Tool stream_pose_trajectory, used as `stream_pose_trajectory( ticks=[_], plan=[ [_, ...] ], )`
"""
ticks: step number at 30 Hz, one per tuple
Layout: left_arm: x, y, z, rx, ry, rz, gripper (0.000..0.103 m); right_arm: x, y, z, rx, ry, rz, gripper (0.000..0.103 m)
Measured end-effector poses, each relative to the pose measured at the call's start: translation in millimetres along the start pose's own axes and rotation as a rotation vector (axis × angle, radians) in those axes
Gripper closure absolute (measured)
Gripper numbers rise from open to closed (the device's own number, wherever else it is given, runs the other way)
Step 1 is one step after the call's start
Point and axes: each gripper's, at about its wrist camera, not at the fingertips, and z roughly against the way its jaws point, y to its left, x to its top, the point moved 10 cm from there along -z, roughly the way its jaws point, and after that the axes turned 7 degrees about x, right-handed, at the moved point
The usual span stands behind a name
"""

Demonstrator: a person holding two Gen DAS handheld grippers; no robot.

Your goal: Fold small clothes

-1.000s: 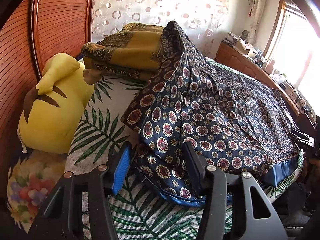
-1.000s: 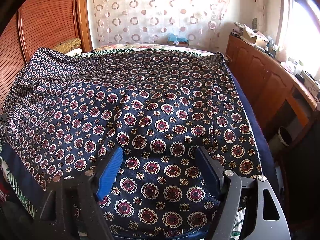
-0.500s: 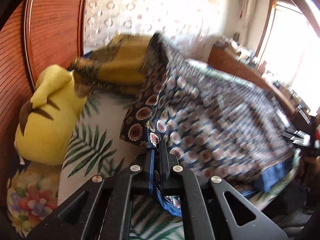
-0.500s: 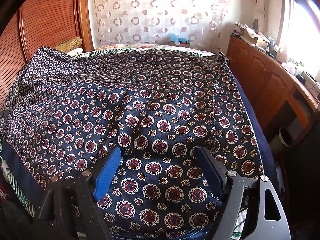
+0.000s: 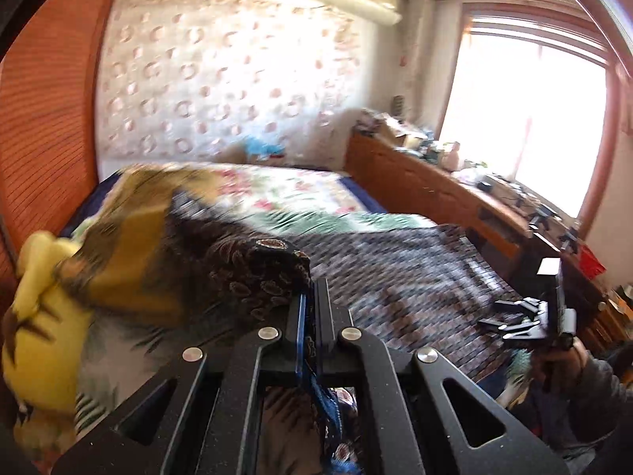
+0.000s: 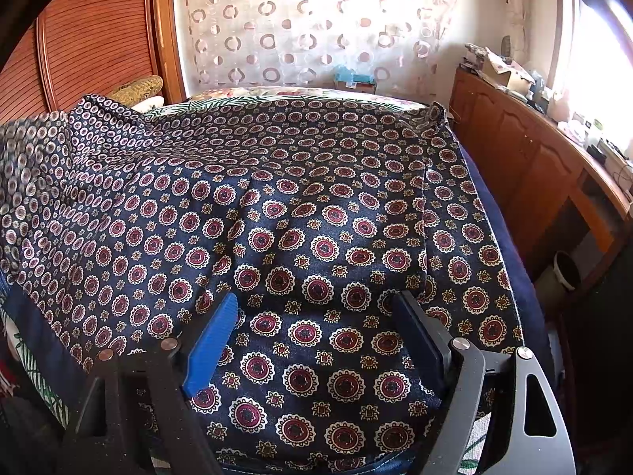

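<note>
Left wrist view: left gripper (image 5: 312,308) clamps the patterned cloth (image 5: 415,277); right gripper (image 6: 316,316) hovers spread above it.

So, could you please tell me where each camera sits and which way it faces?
Left wrist: on the left gripper, looking over the bed toward the window; its fingers pinch the navy patterned cloth; the right gripper shows.
Right wrist: on the right gripper, angled down at the cloth, fingers open.
Shared: cloth, circle-patterned curtain, wooden cabinet.
</note>
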Motion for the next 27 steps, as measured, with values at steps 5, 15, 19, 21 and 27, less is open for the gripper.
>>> stream_pose_trajectory(
  ticks=[5, 15, 19, 21, 27],
  plan=[
    [22.9, -57.6, -28.9, -0.078, -0.012, -0.084, 0.099, 7.1, -14.8, 13.6, 0.043, -0.050, -0.077, 0.021],
    [60.0, -173.6, -41.3, -0.267, -0.040, -0.196, 0.099, 18.6, -58.5, 62.3, -0.037, -0.145, -0.100, 0.021],
    [63.2, -194.3, -39.6, -0.264, -0.051, -0.240, 0.090, 17.8, -67.7, 70.8, -0.041, -0.166, -0.125, 0.021],
    [55.2, -192.2, -43.0, -0.298, 0.007, -0.230, 0.062, 15.7, -69.6, 72.5, -0.039, -0.169, -0.130, 0.021],
    [37.3, -163.7, -45.2, -0.223, 0.039, -0.238, 0.032, 17.5, -64.1, 68.7, -0.035, -0.168, -0.118, 0.021]
  ],
)
